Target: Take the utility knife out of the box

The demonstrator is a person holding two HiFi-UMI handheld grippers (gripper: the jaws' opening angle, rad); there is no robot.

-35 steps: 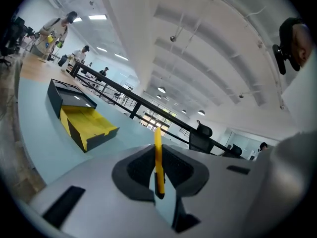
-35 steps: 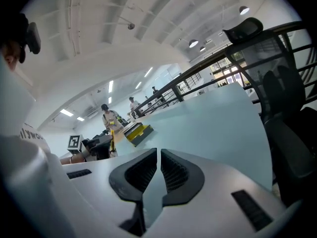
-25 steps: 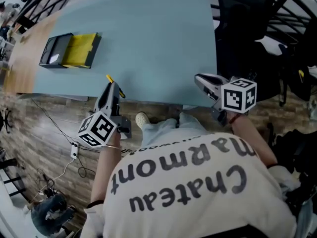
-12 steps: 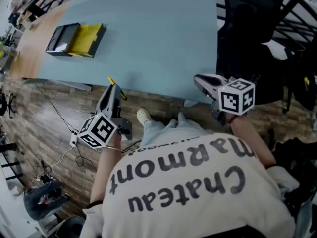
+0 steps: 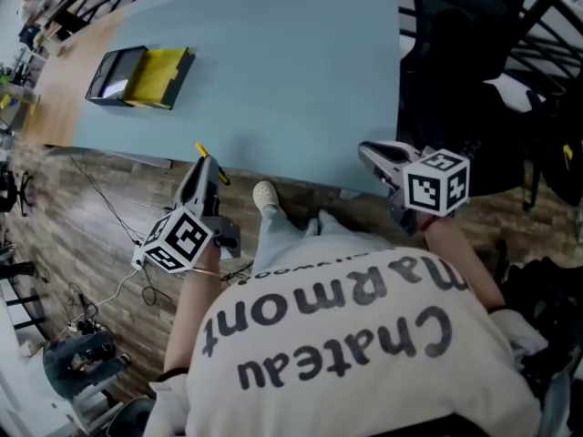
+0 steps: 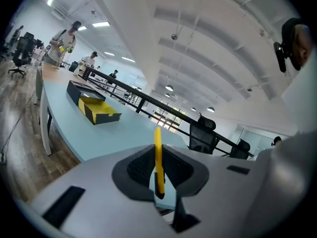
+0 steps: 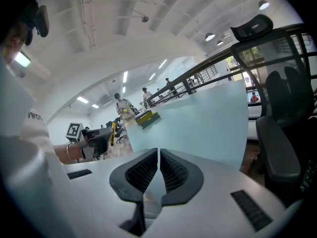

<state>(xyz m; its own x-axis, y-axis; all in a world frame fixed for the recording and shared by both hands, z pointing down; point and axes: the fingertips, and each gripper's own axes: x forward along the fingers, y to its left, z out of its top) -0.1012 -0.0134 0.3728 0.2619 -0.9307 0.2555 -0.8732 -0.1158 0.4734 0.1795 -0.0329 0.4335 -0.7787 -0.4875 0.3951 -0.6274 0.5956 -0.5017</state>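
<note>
Extraction step at its end. The left gripper (image 5: 206,164) holds the yellow utility knife (image 6: 158,155) clenched between its fingers (image 6: 140,168), poised over the near edge of the pale blue desk (image 5: 301,80). The black-and-yellow box (image 5: 137,76) lies on the desk at the upper left of the head view, well apart from the knife. The knife is therefore judged already out of the box. What remains is probably only to set it on a bare part of the desk or to keep it held. That calls for a level approach and for the fingers to release only once the knife rests on the surface. The right gripper (image 5: 368,148), in the middle right of the head view, has its fingers (image 7: 142,168) drawn together with a mere slit between them and nothing gripped, so it appears to have no part in this step. The head view alone shows the whole layout and the gap between box and knife, but not the contact at the pads. The left gripper view shows that contact: the knife stands edge-on and upright, its yellow tip projecting past the fingers, with the box at middle left. The right gripper view confirms its own fingers are empty and shows the other gripper with the knife at the left of its frame.
</note>
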